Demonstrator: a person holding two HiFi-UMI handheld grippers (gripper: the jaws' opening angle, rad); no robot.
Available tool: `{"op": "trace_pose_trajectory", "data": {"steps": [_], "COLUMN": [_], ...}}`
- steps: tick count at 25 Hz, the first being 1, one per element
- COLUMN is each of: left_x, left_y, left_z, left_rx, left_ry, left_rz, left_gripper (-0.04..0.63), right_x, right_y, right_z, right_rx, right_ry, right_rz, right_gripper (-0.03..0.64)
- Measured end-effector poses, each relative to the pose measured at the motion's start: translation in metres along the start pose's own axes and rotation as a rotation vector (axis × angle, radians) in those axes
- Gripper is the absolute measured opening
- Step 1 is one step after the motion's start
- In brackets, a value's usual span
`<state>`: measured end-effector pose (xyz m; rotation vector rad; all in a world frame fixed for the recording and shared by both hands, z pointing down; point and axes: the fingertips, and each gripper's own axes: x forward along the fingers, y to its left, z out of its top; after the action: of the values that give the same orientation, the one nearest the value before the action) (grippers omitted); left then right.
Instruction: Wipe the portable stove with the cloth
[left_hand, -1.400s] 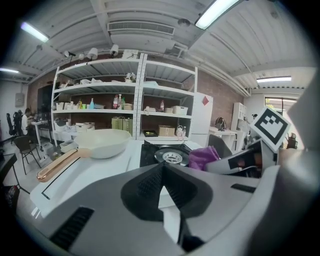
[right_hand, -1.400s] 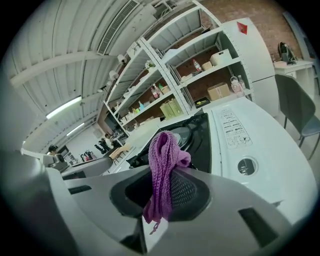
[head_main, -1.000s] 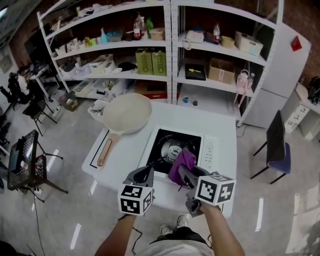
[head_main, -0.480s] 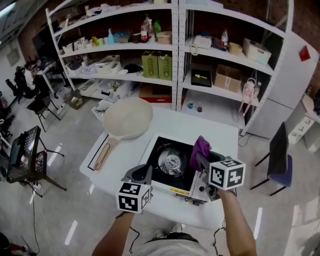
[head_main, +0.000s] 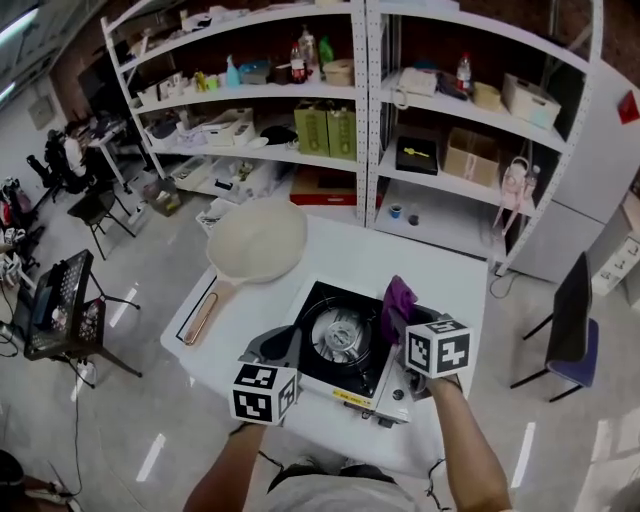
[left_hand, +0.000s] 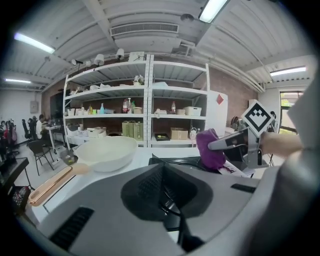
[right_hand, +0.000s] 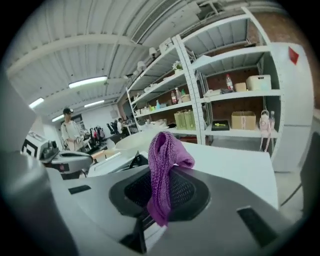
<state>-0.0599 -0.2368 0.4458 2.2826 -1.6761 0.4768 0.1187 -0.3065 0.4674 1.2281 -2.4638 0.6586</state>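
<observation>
In the head view, the portable stove (head_main: 345, 345) sits on the white counter (head_main: 440, 275). The right gripper (head_main: 396, 322) is over the stove's right side and holds the purple cloth (head_main: 398, 296), which stands up from its tips toward the stove's back right corner. The left gripper (head_main: 281, 347) is at the stove's front left corner, and a white pan (head_main: 257, 240) lies on the counter beyond the stove's left side. In the left gripper view, the left gripper (left_hand: 162, 172) has its jaws closed together with nothing between them. Past it, the cloth (left_hand: 210, 147) hangs from the right gripper (left_hand: 231, 143) above the stove (left_hand: 175, 161), though contact with the stove cannot be told. In the right gripper view, the right gripper (right_hand: 172, 175) is clamped on the cloth (right_hand: 162, 150), which loops upward and droops a tail down between the jaws. The stove (right_hand: 132, 161) shows just left of the cloth.
</observation>
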Motion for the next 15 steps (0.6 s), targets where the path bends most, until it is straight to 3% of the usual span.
{"op": "trace_pose_trajectory", "data": {"steps": [5, 10, 15], "left_x": [0.005, 0.013, 0.017], "left_y": [0.005, 0.009, 0.012], "left_z": [0.0, -0.004, -0.007], "left_rx": [0.001, 0.011, 0.031], "left_ry": [0.004, 0.006, 0.01], "left_rz": [-0.018, -0.093, -0.191], "left_gripper": [0.006, 0.006, 0.006], "right_x": [-0.001, -0.001, -0.009], "right_y": [0.017, 0.04, 0.055], "right_z": [-0.008, -0.019, -0.032], "right_rx": [0.207, 0.243, 0.3], "right_ry": [-0.018, 0.019, 0.039], "right_rz": [0.076, 0.108, 0.075], "right_gripper": [0.061, 0.061, 0.061]}}
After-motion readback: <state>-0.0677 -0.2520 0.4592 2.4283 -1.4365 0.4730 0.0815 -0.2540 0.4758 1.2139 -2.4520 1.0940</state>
